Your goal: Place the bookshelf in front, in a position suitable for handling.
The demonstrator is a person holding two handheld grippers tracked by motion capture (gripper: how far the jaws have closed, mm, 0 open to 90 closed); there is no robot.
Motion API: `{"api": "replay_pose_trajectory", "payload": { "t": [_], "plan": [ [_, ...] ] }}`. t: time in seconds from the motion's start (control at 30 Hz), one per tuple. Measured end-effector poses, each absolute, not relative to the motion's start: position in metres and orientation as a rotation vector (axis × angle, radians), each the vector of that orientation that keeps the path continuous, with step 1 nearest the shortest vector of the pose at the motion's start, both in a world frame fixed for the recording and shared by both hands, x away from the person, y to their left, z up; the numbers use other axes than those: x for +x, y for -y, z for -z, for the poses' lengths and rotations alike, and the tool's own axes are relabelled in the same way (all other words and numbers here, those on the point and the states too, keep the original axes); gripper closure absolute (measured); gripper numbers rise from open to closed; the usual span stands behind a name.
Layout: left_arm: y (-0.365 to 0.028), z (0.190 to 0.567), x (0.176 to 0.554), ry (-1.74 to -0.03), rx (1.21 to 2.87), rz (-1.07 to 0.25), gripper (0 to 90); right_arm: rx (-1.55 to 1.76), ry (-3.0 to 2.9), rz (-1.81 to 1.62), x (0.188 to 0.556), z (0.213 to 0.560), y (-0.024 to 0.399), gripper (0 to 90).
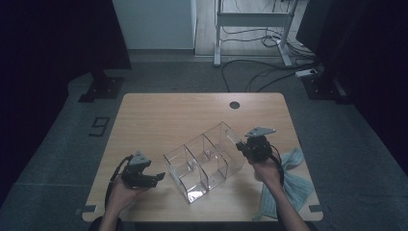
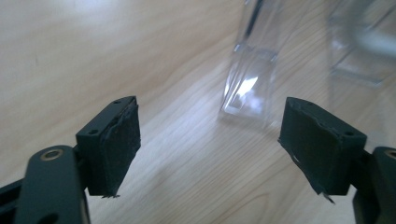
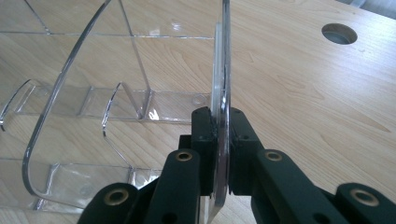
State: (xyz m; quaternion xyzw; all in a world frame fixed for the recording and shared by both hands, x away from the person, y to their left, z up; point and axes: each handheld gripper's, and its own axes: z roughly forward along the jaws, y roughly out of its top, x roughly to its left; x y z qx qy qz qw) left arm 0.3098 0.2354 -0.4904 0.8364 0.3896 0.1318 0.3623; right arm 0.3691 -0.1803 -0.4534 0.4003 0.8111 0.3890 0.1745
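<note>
A clear acrylic organizer (image 1: pixel 204 161), glossy and hard-edged with curved side walls, is seen at the centre of the pale wood-grain surface (image 1: pixel 168 115); its compartments are divided by thin transparent partitions (nothing is seen inside them). Its wall at 3 o'clock is pinched between the right tongs (image 3: pixel 221 140), closed tight on the plastic. The left tongs (image 2: pixel 210 140) are held wide apart, gripping nothing, at 8 o'clock. A ribbed blue cloth (image 1: pixel 291 185) lies at 4 o'clock, cables (image 1: pixel 260 72) on the grey floor beyond

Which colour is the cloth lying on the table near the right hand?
Pale blue-green, the cloth shows best in the high view.
</note>
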Motion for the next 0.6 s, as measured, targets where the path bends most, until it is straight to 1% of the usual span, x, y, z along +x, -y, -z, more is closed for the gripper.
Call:
{"api": "replay_pose_trajectory", "payload": {
  "t": [0.07,0.1,0.23,0.47,0.6],
  "plan": [
    [-0.234,0.485,0.307,-0.974,2.130,-0.358,21.8,1.134,-2.300,-1.104,0.369,0.453,0.180,83.6],
    [-0.234,0.482,0.305,-0.958,2.118,-0.366,23.9,1.128,-2.303,-1.105,0.370,0.453,0.179,83.8],
    [-0.230,0.470,0.297,-0.873,2.078,-0.374,24.7,1.116,-2.311,-1.098,0.371,0.453,0.176,84.2],
    [-0.222,0.463,0.292,-0.811,2.059,-0.374,25.0,1.109,-2.321,-1.093,0.373,0.453,0.174,84.3],
    [-0.213,0.464,0.292,-0.797,2.080,-0.421,25.4,1.103,-2.324,-1.096,0.373,0.453,0.172,84.3]
  ]
}}
